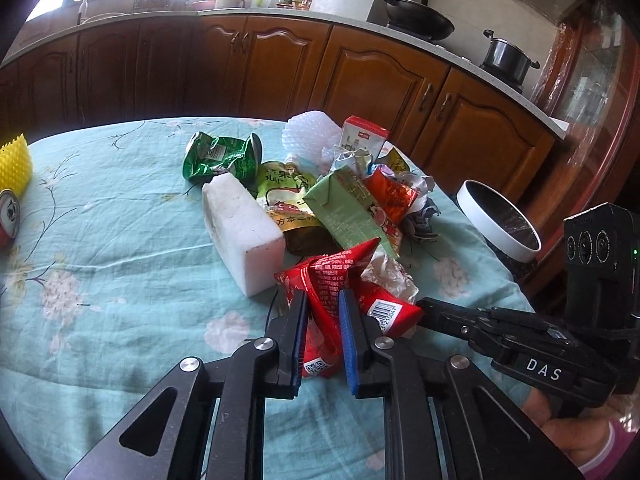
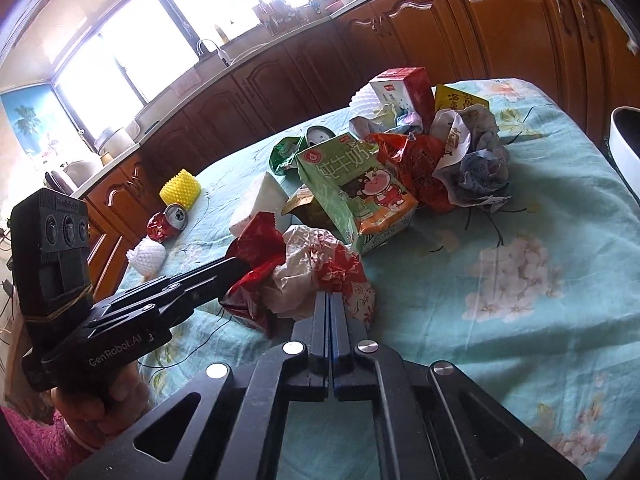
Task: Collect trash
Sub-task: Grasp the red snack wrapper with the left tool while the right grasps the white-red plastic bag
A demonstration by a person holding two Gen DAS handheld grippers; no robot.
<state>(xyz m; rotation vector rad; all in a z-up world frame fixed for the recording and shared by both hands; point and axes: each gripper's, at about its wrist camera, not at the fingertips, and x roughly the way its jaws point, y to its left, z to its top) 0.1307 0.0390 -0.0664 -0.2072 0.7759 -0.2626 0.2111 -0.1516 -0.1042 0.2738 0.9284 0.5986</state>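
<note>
Red wrapper (image 1: 328, 280) clamped in L gripper (image 1: 325, 300); R gripper (image 2: 329, 300) pinching crumpled wrapper (image 2: 316, 268).

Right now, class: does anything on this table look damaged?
Yes. The green can lies crushed behind the white foam block, and the red can near the yellow foam net is crumpled too.

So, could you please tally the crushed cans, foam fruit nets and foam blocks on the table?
Crushed cans: 2 (green can, red can)
Foam fruit nets: 3 (yellow net, edge white net, rear white net)
White foam block: 1
Total: 6
</note>
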